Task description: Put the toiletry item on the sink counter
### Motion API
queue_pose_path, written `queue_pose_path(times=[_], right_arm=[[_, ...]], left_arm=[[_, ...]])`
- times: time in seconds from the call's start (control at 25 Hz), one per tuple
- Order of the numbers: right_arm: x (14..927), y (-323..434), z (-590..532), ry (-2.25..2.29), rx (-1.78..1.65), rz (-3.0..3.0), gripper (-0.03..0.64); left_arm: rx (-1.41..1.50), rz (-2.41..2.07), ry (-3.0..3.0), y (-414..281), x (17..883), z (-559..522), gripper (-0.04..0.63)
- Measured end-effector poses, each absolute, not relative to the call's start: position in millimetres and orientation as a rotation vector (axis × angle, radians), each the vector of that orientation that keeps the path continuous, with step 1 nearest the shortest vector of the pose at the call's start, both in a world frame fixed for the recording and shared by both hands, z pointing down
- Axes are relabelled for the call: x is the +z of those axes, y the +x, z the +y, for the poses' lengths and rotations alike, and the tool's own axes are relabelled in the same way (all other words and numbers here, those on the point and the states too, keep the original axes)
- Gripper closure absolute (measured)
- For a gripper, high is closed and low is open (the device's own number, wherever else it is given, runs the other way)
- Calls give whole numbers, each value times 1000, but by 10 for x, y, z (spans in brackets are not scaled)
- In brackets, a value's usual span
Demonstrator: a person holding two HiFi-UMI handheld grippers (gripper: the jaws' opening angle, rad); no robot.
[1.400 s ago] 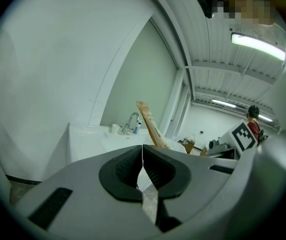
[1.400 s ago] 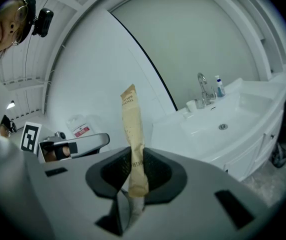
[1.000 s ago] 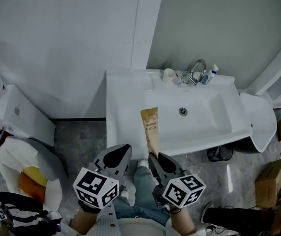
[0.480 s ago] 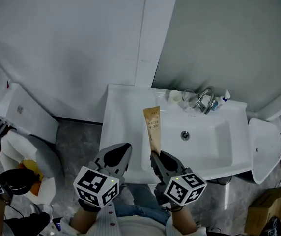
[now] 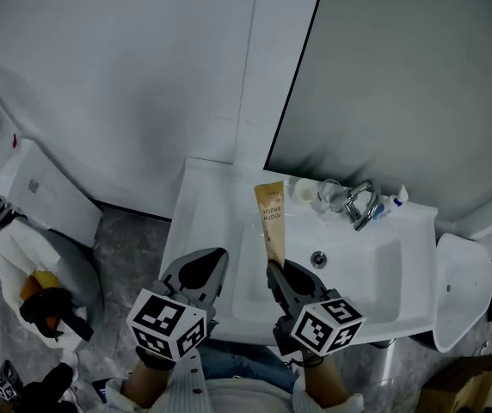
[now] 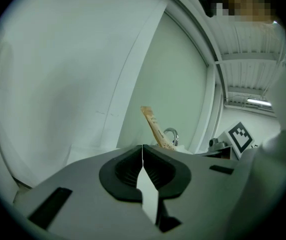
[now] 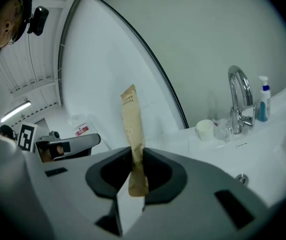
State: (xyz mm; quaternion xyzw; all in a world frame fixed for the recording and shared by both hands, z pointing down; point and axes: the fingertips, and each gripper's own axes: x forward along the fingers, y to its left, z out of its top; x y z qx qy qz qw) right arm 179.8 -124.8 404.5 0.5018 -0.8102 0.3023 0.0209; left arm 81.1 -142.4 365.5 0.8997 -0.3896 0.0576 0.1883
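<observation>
Slippage risk: our right tool [image 7: 135,156] clamps only the bottom end of the tall tan paper toothbrush sachet [image 7: 131,119], upright over the white sink table [image 5: 201,222]; we expect it may pivot. Our left tool [image 6: 142,151] is closed, empty.

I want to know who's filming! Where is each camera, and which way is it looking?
Head view: on the person's head, looking steeply down at the sink; shows left gripper, right gripper and jeans.
Left gripper view: on the left gripper, looking along its shut, empty jaws toward the wall; the right gripper's marker cube shows.
Right gripper view: on the right gripper, looking along jaws gripping the toothbrush packet, toward the faucet.
Shared: all three show packet and faucet.
</observation>
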Motion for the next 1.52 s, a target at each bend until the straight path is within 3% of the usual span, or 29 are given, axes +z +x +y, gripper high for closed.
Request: queue_pose_path(times=[1.0,1.52], right_arm=[[4147,1521,-1669,1506,985,-2475,545],[4632,1230,-1960,1425,1036,-2362,543]], left_arm=[[159,-1149,2465,355,3737,-1691,577],[200,-1095,2441,196,4042,-1913,577]])
